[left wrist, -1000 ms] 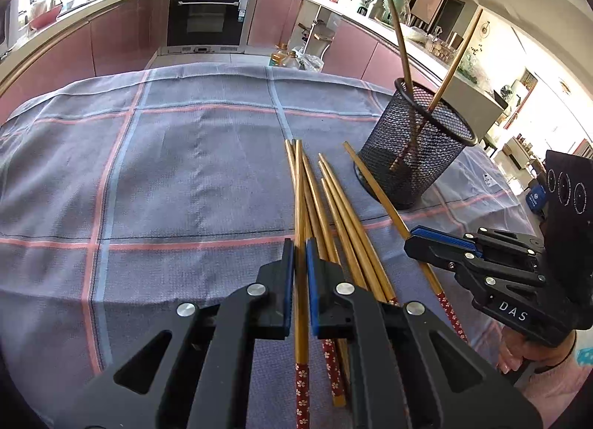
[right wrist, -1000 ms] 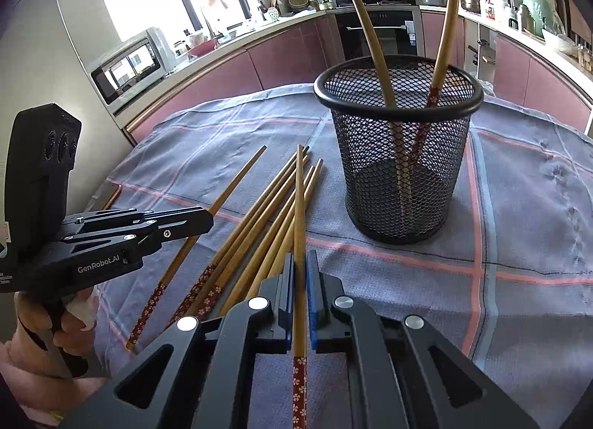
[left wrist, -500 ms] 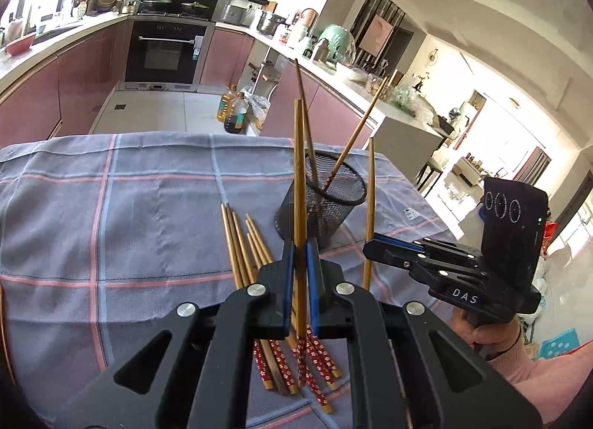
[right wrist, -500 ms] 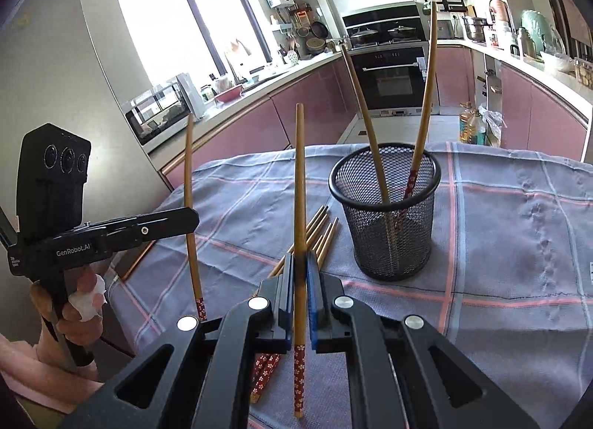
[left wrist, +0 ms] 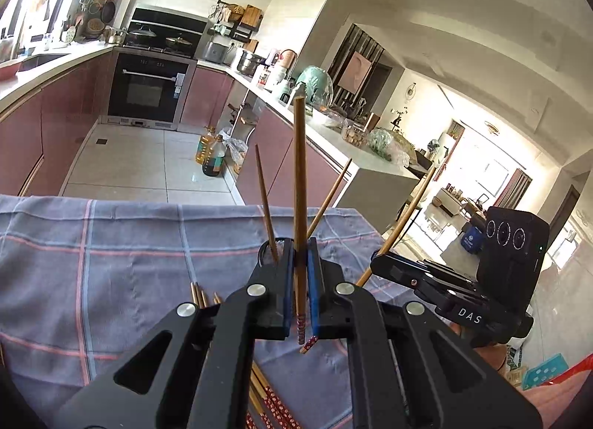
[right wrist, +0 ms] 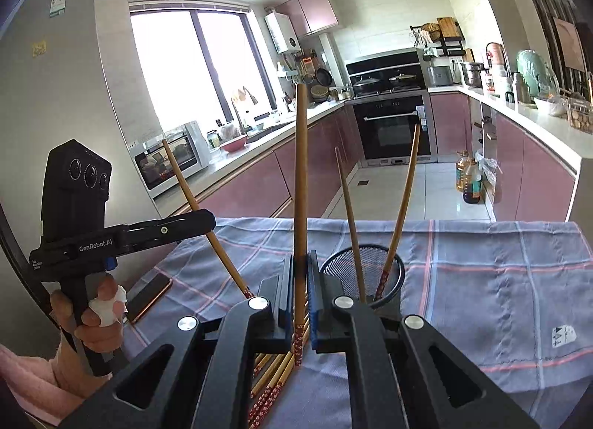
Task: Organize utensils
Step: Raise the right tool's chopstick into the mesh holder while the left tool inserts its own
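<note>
Looking along my left gripper [left wrist: 301, 280], I see its jaws clamped on one chopstick [left wrist: 299, 184] standing nearly upright, its red flowered end hanging just below the pads. Ahead, mostly hidden behind the jaws, sits the mesh holder [left wrist: 267, 248] with two sticks poking up. To the right, the right gripper [left wrist: 381, 262] pinches a second chopstick [left wrist: 402, 221] that leans away. Loose chopsticks [left wrist: 202, 293] lie on the checked cloth [left wrist: 111, 243] below left.

Switching to my right gripper [right wrist: 301, 280], only this view shows the holder's [right wrist: 396, 269] open rim, just right of the jaws. They are clamped on a bamboo chopstick [right wrist: 300, 177] with a red patterned end. My left hand [right wrist: 98, 321] grips the other tool, and a phone [right wrist: 148, 297] lies beside it.
</note>
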A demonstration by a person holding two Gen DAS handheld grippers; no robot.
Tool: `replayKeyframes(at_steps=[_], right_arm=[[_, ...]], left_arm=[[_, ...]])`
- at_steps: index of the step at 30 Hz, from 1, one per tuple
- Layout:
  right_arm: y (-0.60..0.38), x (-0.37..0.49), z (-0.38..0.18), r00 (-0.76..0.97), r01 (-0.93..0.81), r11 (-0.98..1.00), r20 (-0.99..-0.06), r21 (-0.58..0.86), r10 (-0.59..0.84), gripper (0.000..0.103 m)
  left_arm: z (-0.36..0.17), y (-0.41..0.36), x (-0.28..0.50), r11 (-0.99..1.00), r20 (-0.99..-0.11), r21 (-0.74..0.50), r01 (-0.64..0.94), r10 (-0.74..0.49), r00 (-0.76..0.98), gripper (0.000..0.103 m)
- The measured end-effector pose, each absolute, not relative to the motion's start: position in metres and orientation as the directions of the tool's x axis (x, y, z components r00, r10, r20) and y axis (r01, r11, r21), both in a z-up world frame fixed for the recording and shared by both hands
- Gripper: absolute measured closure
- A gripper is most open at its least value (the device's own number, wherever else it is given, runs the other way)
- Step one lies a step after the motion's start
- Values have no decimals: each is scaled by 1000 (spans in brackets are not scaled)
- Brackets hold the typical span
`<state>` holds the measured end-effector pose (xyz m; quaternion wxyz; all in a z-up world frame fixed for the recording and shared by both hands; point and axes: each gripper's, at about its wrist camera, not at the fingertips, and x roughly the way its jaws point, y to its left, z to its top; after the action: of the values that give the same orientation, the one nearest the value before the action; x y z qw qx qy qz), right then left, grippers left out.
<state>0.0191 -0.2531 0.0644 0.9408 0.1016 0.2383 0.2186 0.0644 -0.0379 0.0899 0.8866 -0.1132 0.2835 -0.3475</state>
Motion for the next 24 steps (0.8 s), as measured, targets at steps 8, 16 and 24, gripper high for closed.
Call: replayKeyframes(at_steps=[8, 16, 24], right_arm=[[-269, 38, 96, 837, -350, 901, -347, 257, 424, 97], [-270, 64, 87, 835, -318, 916, -385, 245, 393, 98], [-255, 90, 42, 750, -298, 925, -541, 237, 381, 98]], left_arm=[[133, -65, 82, 749, -376, -328, 576, -663, 647, 96], [127, -99, 102, 793, -452, -232, 563, -601, 660, 96], [72, -128, 121, 804, -616, -160, 573, -535, 578, 95]])
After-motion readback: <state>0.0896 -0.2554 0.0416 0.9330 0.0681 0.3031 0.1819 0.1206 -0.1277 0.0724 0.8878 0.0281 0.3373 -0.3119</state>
